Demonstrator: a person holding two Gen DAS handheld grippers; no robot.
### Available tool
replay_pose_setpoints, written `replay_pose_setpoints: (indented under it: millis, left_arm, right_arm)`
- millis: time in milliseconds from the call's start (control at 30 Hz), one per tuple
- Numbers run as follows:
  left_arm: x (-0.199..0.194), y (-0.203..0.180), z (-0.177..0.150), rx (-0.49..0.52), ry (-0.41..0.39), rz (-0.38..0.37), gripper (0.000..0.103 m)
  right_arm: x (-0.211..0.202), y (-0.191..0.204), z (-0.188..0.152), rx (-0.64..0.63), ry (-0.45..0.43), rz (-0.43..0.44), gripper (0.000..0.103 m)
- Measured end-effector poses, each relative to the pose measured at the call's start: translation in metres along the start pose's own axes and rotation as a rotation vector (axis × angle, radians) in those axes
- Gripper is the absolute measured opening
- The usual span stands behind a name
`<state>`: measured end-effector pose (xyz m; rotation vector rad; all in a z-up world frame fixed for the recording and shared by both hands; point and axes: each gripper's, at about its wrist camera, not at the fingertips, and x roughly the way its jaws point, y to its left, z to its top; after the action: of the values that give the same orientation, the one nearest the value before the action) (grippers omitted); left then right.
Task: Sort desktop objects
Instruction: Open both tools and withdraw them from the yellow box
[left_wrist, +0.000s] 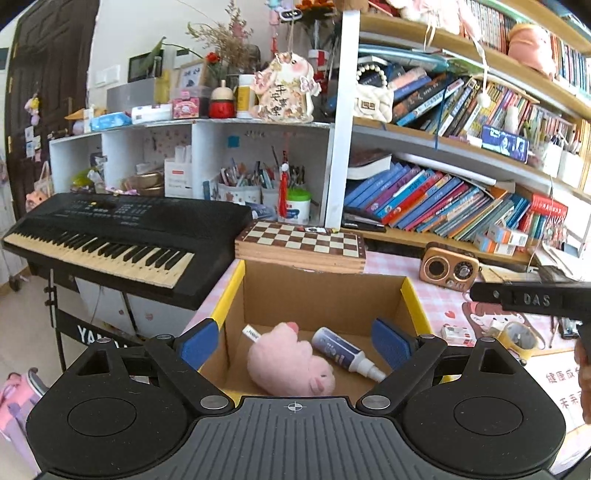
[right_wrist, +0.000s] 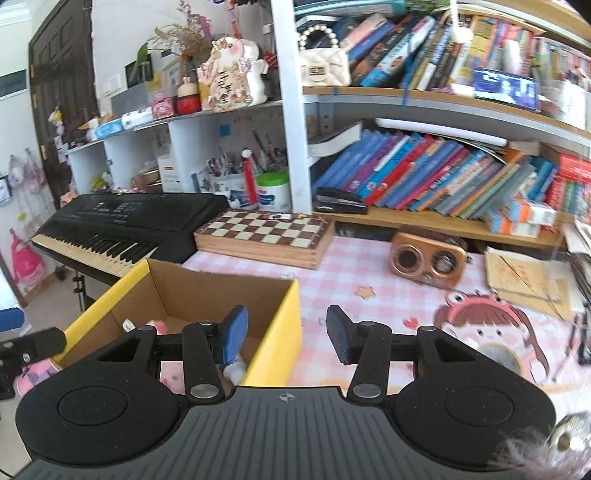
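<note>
The left gripper (left_wrist: 291, 341) is wide apart, empty. Below it, in the box (left_wrist: 321, 295), lie a fluffy pink pig (left_wrist: 291, 360) (snout up) and a white-blue bottle (left_wrist: 341, 350). The right gripper (right_wrist: 286, 334) is apart too.

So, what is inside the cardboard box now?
Inside the cardboard box lie a pink plush toy, a small bottle with a white nozzle beside it and a white labelled item partly under the plush. The near floor is hidden by the left hand-held gripper.
</note>
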<state>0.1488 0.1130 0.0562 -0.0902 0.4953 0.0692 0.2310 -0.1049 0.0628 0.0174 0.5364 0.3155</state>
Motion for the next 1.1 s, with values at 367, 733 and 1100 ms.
replay_pose_setpoints:
  millis: [367, 733, 1100]
  left_arm:
    - [-0.043, 0.0, -0.033, -0.015, 0.004, 0.012, 0.098]
    - [-0.072, -0.008, -0.065, -0.017, 0.038, 0.018, 0.098]
    - [-0.09, -0.018, -0.089, -0.01, 0.058, 0.009, 0.098]
  right_arm:
    - [-0.063, 0.007, -0.056, 0.015, -0.028, -0.09, 0.05]
    - [-0.103, 0.02, -0.105, 0.006, -0.004, -0.098, 0.052]
    - [-0.129, 0.035, -0.141, -0.039, -0.005, -0.098, 0.056]
